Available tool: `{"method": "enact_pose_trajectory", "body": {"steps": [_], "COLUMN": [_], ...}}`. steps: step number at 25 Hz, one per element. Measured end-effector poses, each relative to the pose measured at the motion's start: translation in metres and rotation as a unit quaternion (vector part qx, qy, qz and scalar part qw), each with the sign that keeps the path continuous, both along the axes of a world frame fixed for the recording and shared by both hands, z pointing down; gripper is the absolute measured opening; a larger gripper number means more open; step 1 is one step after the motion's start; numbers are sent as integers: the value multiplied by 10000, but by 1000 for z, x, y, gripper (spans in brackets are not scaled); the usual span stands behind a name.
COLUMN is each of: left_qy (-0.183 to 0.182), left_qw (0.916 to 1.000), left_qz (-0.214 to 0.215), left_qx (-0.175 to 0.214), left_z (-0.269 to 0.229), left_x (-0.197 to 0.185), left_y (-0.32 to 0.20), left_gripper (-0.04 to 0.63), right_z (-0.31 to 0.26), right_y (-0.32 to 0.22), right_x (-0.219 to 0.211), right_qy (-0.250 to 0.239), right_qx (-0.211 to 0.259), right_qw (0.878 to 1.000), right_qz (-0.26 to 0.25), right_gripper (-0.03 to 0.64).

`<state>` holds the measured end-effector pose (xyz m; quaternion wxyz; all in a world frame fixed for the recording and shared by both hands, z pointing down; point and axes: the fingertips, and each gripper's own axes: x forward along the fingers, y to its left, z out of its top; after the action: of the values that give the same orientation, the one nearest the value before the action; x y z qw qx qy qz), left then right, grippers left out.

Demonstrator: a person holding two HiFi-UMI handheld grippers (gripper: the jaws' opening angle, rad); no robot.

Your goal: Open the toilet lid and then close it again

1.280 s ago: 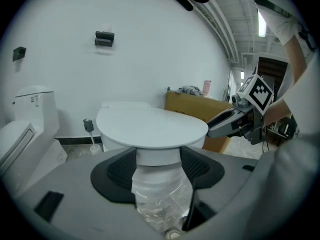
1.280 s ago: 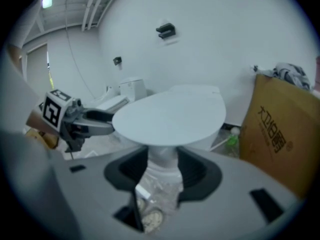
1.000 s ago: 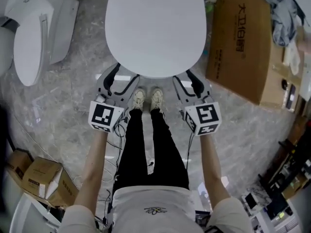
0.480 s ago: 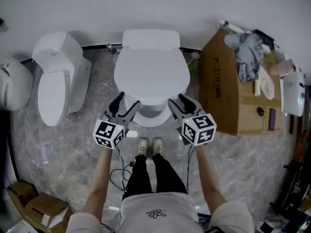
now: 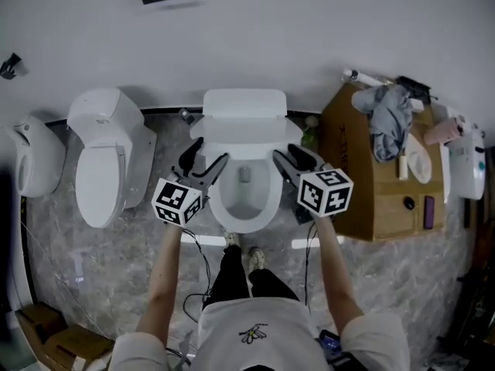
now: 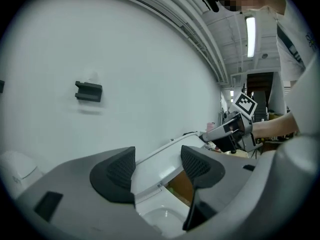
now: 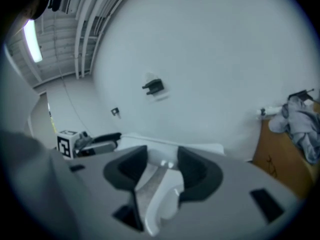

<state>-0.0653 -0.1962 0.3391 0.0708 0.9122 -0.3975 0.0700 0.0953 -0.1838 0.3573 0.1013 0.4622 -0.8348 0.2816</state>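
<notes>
The toilet lid (image 5: pixel 244 127) is seen lifted up at the far side of the open bowl (image 5: pixel 244 198), close to the white wall. The left gripper (image 5: pixel 207 158) is held just left of the bowl and the right gripper (image 5: pixel 290 155) just right of it, and the jaws of both are spread apart with nothing pinched in them. Another toilet (image 5: pixel 104 161) is seen further left, and a brown box (image 5: pixel 371 180) further right.

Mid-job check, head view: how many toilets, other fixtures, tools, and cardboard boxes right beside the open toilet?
Toilets: 2 (open toilet, closed toilet)
White fixture, cut off at left edge: 1
Tools: 2 (left tool, right tool)
Cardboard box: 1
Total: 6
</notes>
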Motion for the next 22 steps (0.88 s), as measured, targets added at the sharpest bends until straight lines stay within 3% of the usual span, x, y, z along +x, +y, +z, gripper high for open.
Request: {"method": "enact_pose_trajectory", "body": {"steps": [6,12,22], "left_qy": [323,380,538], "left_qw": [9993,9986,9985], "left_qz": [190,358,-66], "left_qx": [-84,-103,43], "left_z": [-25,-45,-69], "left_x": [0,4,9], "left_y": [-49,-94,-176], "left_gripper": [305,305,305], "right_z": [-25,-46,-66], "right_y": [-48,-92,-176], "right_x": [1,2,12], "right_qy": [-176,19,-196], "right_qx": [-96,-47,103], "right_qw": [9996,9996,9990], "right_qz": [215,285,381], "right_gripper": [213,212,195]}}
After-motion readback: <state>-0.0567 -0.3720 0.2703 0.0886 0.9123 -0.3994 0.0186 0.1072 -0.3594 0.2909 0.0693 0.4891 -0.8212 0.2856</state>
